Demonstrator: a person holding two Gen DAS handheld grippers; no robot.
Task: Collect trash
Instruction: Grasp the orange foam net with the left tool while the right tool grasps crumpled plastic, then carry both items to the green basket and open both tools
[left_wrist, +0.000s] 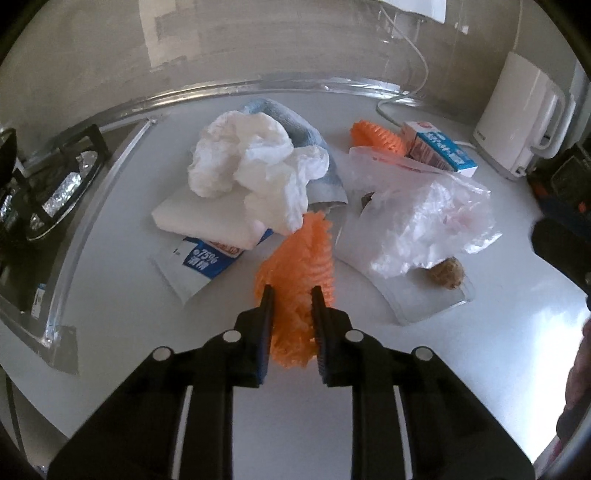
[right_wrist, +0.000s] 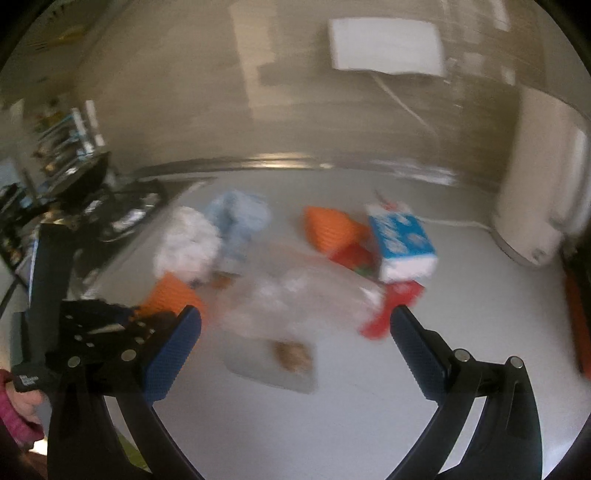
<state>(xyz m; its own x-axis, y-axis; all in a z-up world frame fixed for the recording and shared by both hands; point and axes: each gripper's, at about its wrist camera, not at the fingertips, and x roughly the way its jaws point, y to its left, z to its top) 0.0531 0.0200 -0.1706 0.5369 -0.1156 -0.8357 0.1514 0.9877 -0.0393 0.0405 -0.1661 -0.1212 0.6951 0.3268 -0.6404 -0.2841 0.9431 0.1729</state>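
Note:
My left gripper (left_wrist: 291, 295) is shut on an orange foam net (left_wrist: 299, 258), which sticks up between its pads above the white counter (left_wrist: 129, 332). Behind the net lie crumpled white tissue (left_wrist: 251, 162), a clear plastic bag (left_wrist: 424, 210) and a brown lump (left_wrist: 448, 273). The blurred right wrist view shows my right gripper (right_wrist: 295, 314) open wide, hovering over the plastic bag (right_wrist: 295, 295) and the brown lump (right_wrist: 291, 354) with nothing between its fingers. The left gripper with the orange net (right_wrist: 170, 295) shows at that view's left.
A blue towel (left_wrist: 295, 122), a blue-and-white wipe packet (left_wrist: 199, 266), a second orange net (left_wrist: 376, 134) and a blue-and-white carton (left_wrist: 439, 147) lie around. A red wrapper (right_wrist: 391, 306) is near the carton. A white kettle (left_wrist: 524, 122) stands at the right, a stove (left_wrist: 55, 184) at the left.

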